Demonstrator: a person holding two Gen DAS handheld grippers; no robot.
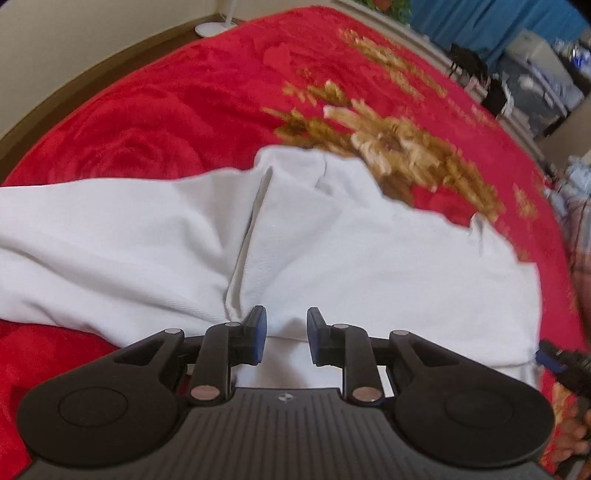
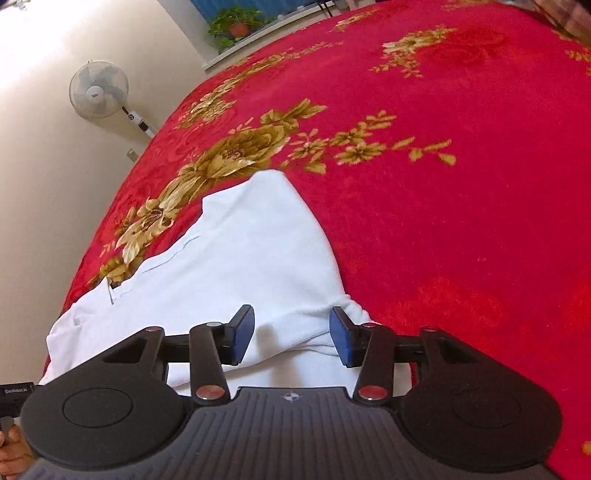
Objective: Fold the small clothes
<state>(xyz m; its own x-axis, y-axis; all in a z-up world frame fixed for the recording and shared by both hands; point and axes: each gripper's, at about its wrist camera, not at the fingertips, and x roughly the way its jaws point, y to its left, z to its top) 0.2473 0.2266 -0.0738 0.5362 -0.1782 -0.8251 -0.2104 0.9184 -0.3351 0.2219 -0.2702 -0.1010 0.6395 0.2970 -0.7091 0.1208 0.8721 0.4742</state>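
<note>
Presently, the left gripper (image 1: 286, 334) stands with its jaws apart, a clear gap between the blue pads (image 1: 258, 334), and nothing clamped. White cloth shows through the gap; whether the pads touch it cannot be told. The garment beneath is a white garment (image 1: 332, 251), lying spread on a red blanket (image 1: 166, 103). In the left wrist view it runs across the frame from the left edge to the right, with a raised fold (image 1: 251, 236) running from the left pad away toward the garment's far edge. The picture is somewhat blurred, and the garment's type cannot be confirmed.

The right gripper (image 2: 291, 338) likewise has its jaws apart, wider than the left, with white cloth (image 2: 240, 258) visible between the blue pads (image 2: 341, 341). Nothing is gripped. In the right wrist view the garment tapers away from the tool to a squared end (image 2: 258, 184), and a thin dark seam line (image 2: 162, 262) shows on its left part. Its right edge lies just beside the right-hand pad.

The blanket carries gold flower patterns (image 2: 229, 151), one lying just beyond the garment's far end. Further out stand a white pedestal fan (image 2: 99, 90) against a cream wall (image 2: 44, 184), a potted plant (image 2: 236, 26) on a ledge, and a blue curtain (image 1: 480, 18).
</note>
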